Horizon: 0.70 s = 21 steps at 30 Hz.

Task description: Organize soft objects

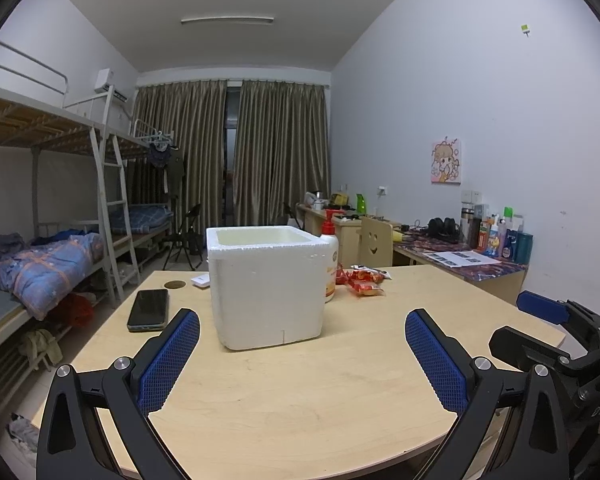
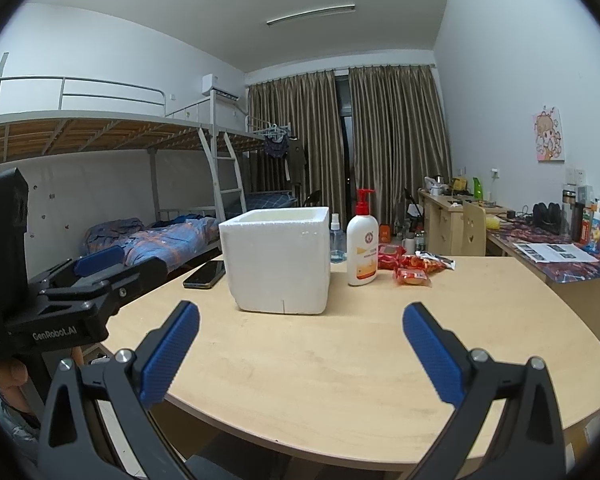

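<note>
Left wrist view: the left gripper (image 1: 302,344) is held low over the near part of a table (image 1: 300,392), its blue pads (image 1: 168,364) spread wide with nothing between them. A white foam box (image 1: 266,288) is seen straight ahead on the table, open at the top; its inside cannot be seen. A phone (image 1: 148,310) lies flat just left of the box, and a pump bottle (image 1: 331,256) stands close behind its right corner. Red snack packets (image 1: 364,280) are piled on the table to the right of the bottle, apart from the box. At the right edge the right gripper (image 1: 556,336) is partly seen. In the right wrist view that gripper (image 2: 300,344) is likewise held wide and empty above the table (image 2: 320,380), facing the box (image 2: 278,260), with the bottle (image 2: 362,244) and the packets (image 2: 410,268) to the right. A small spray bottle (image 2: 337,242) stands behind the box, and the left gripper (image 2: 96,280) is seen at the left.
</note>
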### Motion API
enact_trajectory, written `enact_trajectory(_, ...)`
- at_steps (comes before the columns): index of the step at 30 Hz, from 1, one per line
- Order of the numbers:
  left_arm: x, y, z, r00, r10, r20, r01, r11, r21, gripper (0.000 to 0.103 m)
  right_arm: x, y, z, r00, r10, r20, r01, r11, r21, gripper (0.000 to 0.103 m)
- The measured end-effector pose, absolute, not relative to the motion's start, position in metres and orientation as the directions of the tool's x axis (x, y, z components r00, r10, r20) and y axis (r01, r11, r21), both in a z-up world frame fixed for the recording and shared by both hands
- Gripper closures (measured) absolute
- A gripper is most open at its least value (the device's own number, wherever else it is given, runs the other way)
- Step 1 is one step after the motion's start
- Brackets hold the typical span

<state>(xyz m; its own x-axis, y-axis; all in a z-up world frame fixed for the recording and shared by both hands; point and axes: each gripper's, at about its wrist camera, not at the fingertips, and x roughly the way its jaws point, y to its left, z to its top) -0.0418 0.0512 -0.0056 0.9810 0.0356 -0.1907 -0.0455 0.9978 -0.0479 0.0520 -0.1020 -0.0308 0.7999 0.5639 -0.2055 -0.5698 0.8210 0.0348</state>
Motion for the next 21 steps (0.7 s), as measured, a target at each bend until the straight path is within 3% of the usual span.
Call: enact_trajectory(21,-0.0431,0.0509,-0.0032,0.980,0.031,-0.195,-0.039,0.998,-0.039,0.000,0.0512,-0.1075,-0.0334,0.804,0.557,-0.210,-0.560,0.827,0.047,0.000)
